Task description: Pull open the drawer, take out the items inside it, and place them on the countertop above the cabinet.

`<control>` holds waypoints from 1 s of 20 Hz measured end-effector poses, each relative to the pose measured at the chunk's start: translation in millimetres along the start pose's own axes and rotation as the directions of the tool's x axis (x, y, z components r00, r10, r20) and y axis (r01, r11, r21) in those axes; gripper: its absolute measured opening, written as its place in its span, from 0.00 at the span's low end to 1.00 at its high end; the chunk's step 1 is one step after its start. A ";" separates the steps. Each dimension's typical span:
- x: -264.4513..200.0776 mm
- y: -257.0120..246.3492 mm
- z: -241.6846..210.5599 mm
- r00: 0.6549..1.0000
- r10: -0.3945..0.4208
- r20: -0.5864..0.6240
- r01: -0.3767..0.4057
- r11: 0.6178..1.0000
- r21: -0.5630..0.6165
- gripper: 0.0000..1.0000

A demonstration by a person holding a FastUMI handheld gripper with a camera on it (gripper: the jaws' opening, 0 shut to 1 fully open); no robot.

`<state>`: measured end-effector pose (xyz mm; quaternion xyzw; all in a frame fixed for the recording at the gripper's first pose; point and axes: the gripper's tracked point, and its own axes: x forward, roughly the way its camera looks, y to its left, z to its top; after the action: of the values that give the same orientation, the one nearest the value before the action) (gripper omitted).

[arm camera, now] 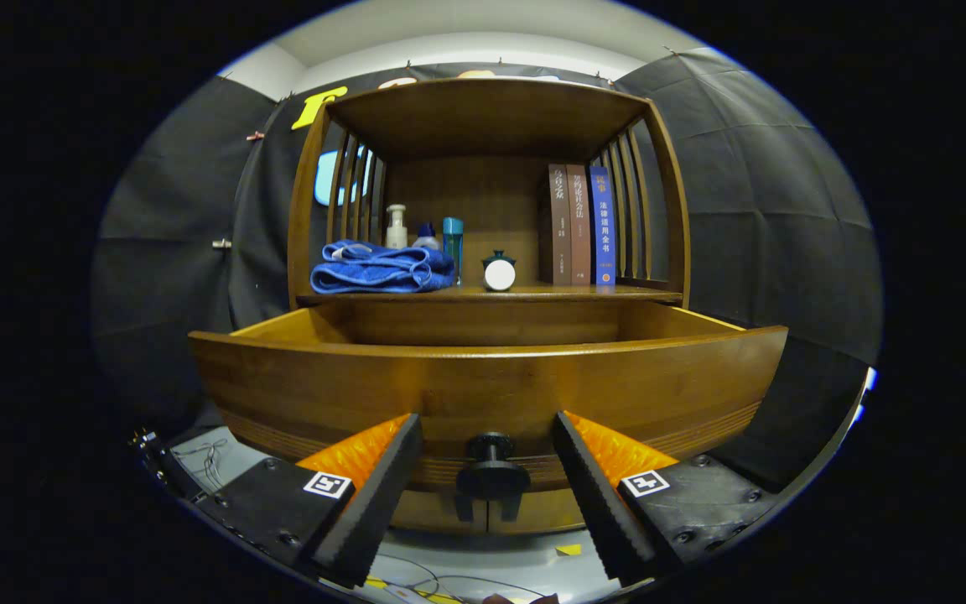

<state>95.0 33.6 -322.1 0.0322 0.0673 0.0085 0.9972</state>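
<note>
Wooden drawer (483,382) is standing pulled out beneath the countertop (533,294); gripper (487,486) is hanging open, fingers either side of the knob (491,470), not touching it.

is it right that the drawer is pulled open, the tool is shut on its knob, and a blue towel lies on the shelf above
Not quite. In the gripper view the tool is open: its fingers stand apart either side of the knob, not pressing on it. The drawer is open and the blue towel lies on the shelf.

Recording booth: black cloth wall (768,193), wooden cabinet (491,117).
</note>
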 end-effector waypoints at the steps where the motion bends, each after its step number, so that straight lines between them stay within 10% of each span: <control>1: -1.8 -0.8 -0.3 1.000 -0.001 -0.001 0.001 1.000 -0.009 1.00; 20: 94.6 3.6 15.0 1.000 -0.013 0.001 0.013 0.999 -0.043 1.00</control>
<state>190.7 38.2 -319.7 0.0101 0.0669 0.0032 0.9977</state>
